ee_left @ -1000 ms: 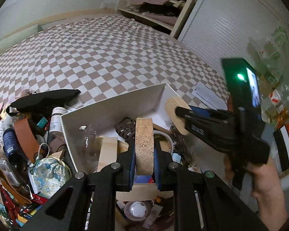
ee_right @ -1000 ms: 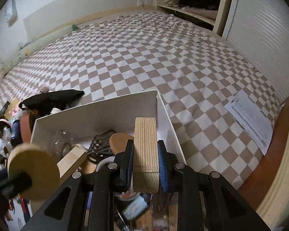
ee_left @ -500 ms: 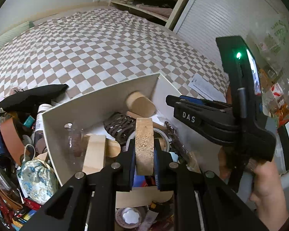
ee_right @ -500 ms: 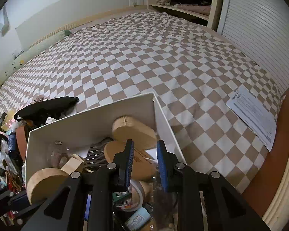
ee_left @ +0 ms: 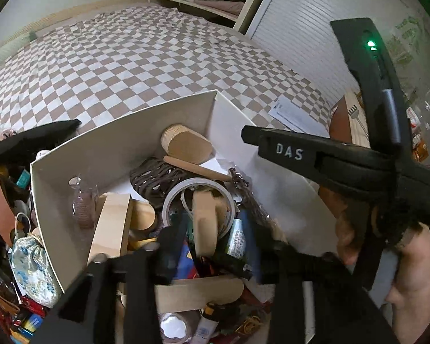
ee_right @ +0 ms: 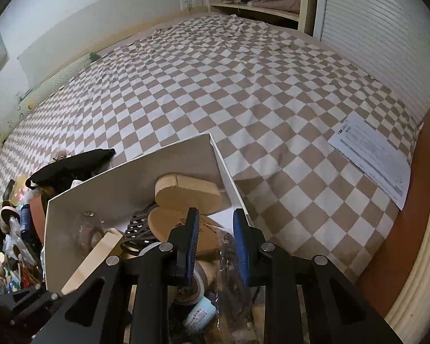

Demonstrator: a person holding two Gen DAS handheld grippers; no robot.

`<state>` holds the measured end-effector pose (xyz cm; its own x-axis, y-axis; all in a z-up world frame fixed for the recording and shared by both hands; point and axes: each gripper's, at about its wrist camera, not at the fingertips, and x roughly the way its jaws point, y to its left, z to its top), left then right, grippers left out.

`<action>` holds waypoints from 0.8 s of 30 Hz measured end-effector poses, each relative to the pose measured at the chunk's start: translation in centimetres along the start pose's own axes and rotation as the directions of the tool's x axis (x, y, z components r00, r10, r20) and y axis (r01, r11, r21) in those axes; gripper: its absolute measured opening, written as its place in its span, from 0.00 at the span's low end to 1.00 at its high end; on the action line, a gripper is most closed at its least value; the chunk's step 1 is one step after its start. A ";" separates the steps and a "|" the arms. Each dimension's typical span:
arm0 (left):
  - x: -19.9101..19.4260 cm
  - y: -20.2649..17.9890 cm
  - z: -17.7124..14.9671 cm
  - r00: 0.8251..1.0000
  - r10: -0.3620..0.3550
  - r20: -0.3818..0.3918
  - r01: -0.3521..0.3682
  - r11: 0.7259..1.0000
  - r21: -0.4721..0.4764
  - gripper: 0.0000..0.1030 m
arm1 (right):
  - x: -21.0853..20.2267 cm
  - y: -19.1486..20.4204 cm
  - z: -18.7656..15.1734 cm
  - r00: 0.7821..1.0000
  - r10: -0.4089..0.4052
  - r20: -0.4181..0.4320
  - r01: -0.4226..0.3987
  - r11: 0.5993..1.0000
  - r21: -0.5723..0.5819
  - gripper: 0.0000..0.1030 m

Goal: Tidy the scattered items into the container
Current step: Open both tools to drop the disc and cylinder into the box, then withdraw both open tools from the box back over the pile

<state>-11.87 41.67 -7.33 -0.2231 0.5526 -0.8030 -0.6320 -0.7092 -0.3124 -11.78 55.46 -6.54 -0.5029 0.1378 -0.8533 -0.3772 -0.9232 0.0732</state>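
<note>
The white box (ee_left: 123, 132) (ee_right: 129, 177) sits on a checkered bedspread and holds several items, among them a tape roll (ee_left: 175, 197), a dark woven piece (ee_left: 154, 177) and wooden blocks. My left gripper (ee_left: 212, 229) hangs low over the box and its jaws are opening. A round wooden disc (ee_left: 205, 223) stands on edge between them, and the pads are off it. My right gripper (ee_right: 215, 229) (ee_left: 249, 137) is open above the box's right side with nothing between its blue pads (ee_right: 192, 238). Another wooden disc (ee_right: 186, 192) (ee_left: 186, 146) lies in the box's far corner.
Left of the box lies a heap of clutter: a black pouch (ee_left: 28, 140), a blue-patterned pouch (ee_left: 31, 261), bottles and a brown strap. A paper sheet (ee_right: 372, 154) lies on the bedspread at the right, beside the wooden bed edge (ee_right: 427, 229). A hand (ee_left: 410, 281) holds the right gripper.
The right gripper let go of its wooden disc, which now lies in the box's far corner. The left gripper came lower over the box and its jaws spread away from its disc.
</note>
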 end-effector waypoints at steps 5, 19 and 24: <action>-0.5 0.0 -0.3 0.998 0.054 0.013 -0.054 0.998 0.035 0.42 | 0.0 0.2 -0.3 1.000 0.008 -0.009 -0.008 1.000 -0.002 0.24; -4.5 0.9 -1.1 0.964 0.206 0.167 -0.223 0.971 0.089 0.82 | -0.7 1.5 -1.1 1.000 -0.017 -0.014 0.016 0.999 -0.044 0.29; -5.6 1.3 -1.4 0.953 0.227 0.202 -0.249 0.964 0.090 0.99 | -1.2 2.9 -1.2 0.993 -0.101 0.060 0.106 0.989 -0.099 1.00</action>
<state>-10.41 37.00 -3.98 -0.5060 0.4537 -0.7336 -0.6205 -0.7822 -0.0558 -11.32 52.20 -5.97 -0.5080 0.2513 -0.8239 -0.3498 -0.9343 -0.0693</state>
